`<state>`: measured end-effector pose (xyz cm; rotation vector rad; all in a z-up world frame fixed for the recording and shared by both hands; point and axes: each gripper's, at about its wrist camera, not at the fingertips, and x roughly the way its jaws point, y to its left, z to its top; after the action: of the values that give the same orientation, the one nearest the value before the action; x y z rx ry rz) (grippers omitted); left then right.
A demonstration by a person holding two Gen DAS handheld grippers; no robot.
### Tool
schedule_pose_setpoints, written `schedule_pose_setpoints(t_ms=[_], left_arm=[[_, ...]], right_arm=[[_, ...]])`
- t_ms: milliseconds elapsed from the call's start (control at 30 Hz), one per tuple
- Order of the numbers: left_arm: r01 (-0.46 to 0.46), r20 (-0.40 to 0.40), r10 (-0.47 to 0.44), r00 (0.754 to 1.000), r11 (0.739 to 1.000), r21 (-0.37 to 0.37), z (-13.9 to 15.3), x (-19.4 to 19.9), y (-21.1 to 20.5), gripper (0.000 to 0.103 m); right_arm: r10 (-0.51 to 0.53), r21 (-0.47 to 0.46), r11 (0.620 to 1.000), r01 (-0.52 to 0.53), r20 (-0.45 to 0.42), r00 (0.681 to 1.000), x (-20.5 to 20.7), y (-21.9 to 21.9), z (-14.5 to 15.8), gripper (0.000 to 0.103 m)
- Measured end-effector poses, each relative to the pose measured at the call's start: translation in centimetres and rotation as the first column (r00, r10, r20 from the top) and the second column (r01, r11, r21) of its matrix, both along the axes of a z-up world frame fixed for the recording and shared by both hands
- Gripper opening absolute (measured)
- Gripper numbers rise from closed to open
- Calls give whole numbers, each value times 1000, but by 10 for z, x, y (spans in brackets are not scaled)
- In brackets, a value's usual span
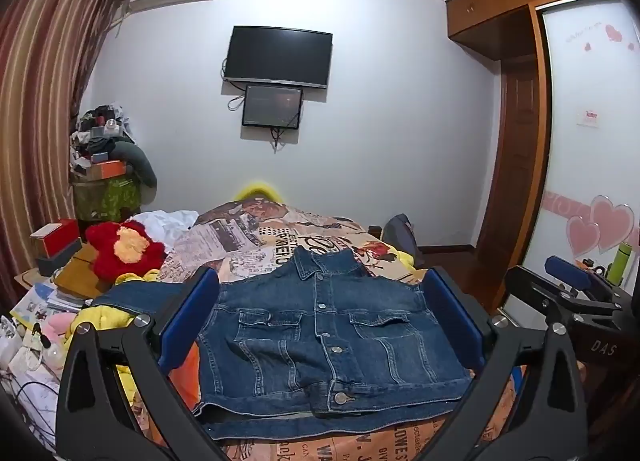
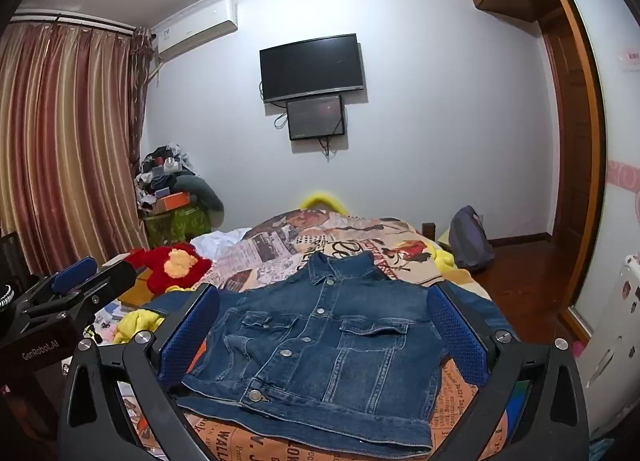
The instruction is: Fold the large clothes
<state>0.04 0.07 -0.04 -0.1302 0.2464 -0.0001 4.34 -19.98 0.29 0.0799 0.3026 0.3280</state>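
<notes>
My left gripper [image 1: 320, 325] and right gripper [image 2: 320, 333] both hang wide open and empty over the denim jacket [image 1: 320, 337], lying buttoned at twelve o'clock on the bed [image 1: 280, 229], folding barely begun.

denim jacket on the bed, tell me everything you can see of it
The denim jacket is dark blue with metal buttons, a collar and two flapped chest pockets. It lies flat, front up and buttoned, collar away from the cameras, on the printed bedspread. Its sleeves spread sideways, partly hidden by the grippers. Neither open gripper grips it.
</notes>
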Motion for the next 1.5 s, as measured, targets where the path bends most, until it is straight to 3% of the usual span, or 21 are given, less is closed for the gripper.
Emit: schedule_pose_setpoints(t_ms=[167, 600, 1500], left_arm=[[0, -12, 0, 1000, 1000, 26, -2, 1, -4, 103], [-9, -14, 9, 1000, 1000, 1, -5, 6, 7, 103], [2, -3, -1, 1000, 1000, 30, -1, 1, -1, 103]], right_arm=[[-1, 2, 1000, 1, 4, 1000, 0, 0, 0, 103], [-1, -3, 1000, 1, -1, 1000, 2, 2, 0, 103], [-3, -2, 1000, 3, -3, 1000, 3, 2, -1, 103]])
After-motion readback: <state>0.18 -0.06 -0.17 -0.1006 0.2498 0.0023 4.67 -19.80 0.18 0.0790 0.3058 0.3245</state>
